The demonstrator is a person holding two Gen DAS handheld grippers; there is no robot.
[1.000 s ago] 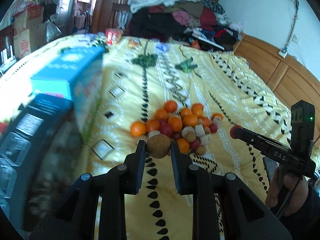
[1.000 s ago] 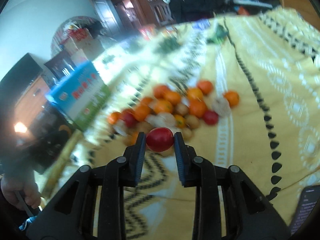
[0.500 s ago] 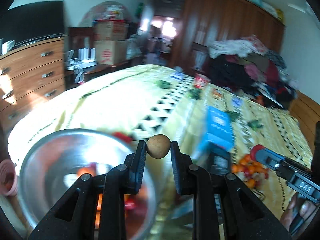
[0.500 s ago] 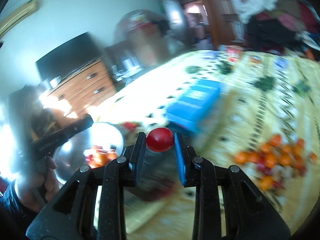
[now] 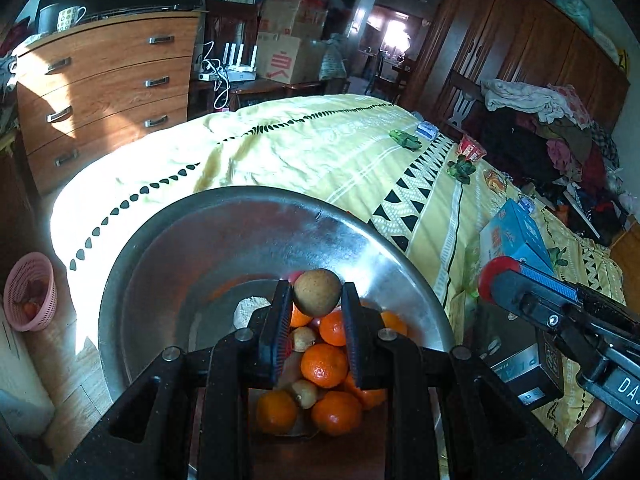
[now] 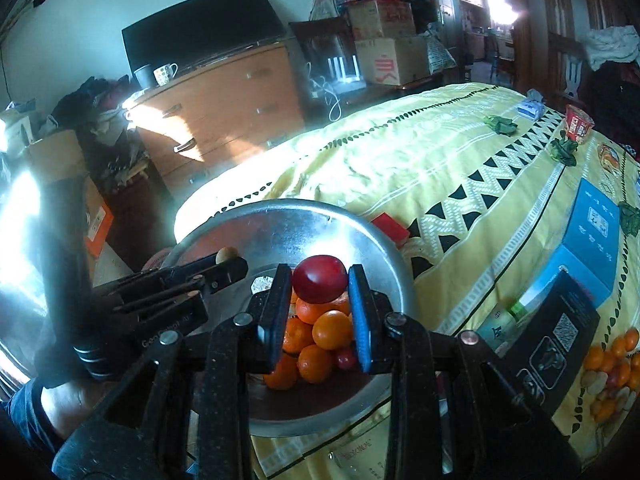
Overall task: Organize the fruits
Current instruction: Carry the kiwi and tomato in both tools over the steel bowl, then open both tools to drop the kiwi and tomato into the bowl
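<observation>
Clamped over the steel bowl (image 5: 168,240), round brown fruit (image 5: 317,292) shows no long axis.

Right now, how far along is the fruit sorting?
Partly done. The metal bowl already holds several oranges and small brown fruits. In hand: the left gripper clamps a brown fruit, the right gripper a red fruit, both over the bowl. Left: the fruit pile on the bedspread.

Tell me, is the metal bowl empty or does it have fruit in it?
Not empty. The metal bowl holds a pile of oranges and small brown fruits at its bottom.
</observation>
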